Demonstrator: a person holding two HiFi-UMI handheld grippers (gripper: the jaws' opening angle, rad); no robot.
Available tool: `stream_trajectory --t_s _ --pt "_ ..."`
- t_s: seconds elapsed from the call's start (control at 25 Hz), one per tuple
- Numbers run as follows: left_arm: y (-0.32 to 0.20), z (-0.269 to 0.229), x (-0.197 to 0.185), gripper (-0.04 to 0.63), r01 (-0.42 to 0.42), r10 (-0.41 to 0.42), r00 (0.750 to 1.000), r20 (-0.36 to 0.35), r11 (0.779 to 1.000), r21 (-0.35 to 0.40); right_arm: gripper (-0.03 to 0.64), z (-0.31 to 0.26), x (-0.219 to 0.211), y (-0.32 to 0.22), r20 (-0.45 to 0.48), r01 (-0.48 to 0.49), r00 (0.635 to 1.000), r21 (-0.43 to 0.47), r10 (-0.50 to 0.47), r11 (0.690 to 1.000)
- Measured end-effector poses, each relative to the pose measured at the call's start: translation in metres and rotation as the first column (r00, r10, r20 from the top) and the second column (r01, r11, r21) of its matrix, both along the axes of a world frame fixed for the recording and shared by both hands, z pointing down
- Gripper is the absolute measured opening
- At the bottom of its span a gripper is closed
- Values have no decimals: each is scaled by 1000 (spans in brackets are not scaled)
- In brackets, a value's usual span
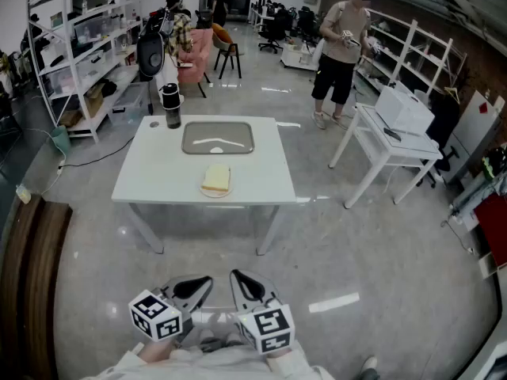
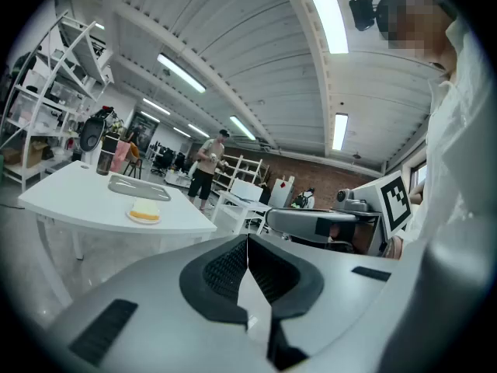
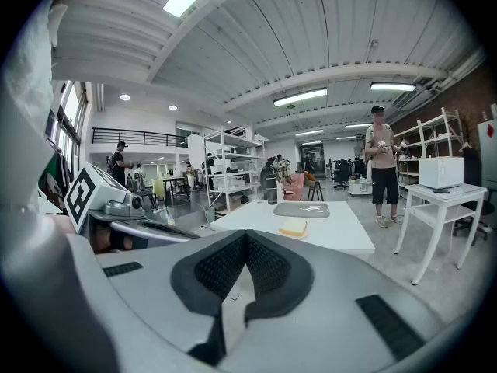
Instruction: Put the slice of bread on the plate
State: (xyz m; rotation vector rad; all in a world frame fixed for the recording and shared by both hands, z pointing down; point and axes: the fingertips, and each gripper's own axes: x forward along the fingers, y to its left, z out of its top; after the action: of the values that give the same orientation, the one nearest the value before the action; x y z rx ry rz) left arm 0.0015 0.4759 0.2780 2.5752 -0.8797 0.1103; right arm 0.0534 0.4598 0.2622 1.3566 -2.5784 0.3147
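- Head view first: the white surface (image 1: 158,176) fills the middle of the floor, and the person stands well back from it, so nothing on it is within reach right now.
- On the far half of that surface lies a grey tray (image 1: 238,133), with a dark tumbler (image 1: 171,106) upright just beside its left corner. Both sit clear of the front edge, which leaves the near side free for working.
- Down at the bottom of the view, the left claw (image 1: 202,282) and the right claw (image 1: 240,279) are tucked in close to the body, side by side, marker cubes outward. That reads as a resting carry, not a reach.
- Left gripper view: the left claw (image 2: 247,243) has its ribbed pads pressed together with nothing caught between them.
- Right gripper view: same story for the right claw (image 3: 247,239), closed tight and empty, aimed roughly at the surface from a distance.
- The small plate (image 1: 215,194) sits near the front edge, a little right of centre, the easy spot to come at from this side.
- And the slice of bread (image 1: 215,179) lies flat on that plate, its crust edge showing yellow in both gripper views (image 2: 144,210) (image 3: 293,226).
- My call: with the bread on the plate and both claws empty and far off, the job looks finished.
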Motion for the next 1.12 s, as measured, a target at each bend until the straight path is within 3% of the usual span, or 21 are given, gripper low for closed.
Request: stream_trajectory --t_s 0.36,0.6,0.96,1.12 --pt "-1 -2 16 9 -10 8 997 -72 1000 -19 14 -3 -2 -2 -3 19 1000 2 -19 1000" --pt "1 -2 26 9 -25 24 998 -56 1000 -4 14 1 3 0 -53 43 998 12 -43 999" --pt "6 3 42 9 11 -11 999 -49 1000 0 15 14 17 -2 23 83 996 -42 -82 996" --pt "15 18 52 9 40 -41 998 -42 998 -42 15 26 30 0 24 96 995 -60 -94 994"
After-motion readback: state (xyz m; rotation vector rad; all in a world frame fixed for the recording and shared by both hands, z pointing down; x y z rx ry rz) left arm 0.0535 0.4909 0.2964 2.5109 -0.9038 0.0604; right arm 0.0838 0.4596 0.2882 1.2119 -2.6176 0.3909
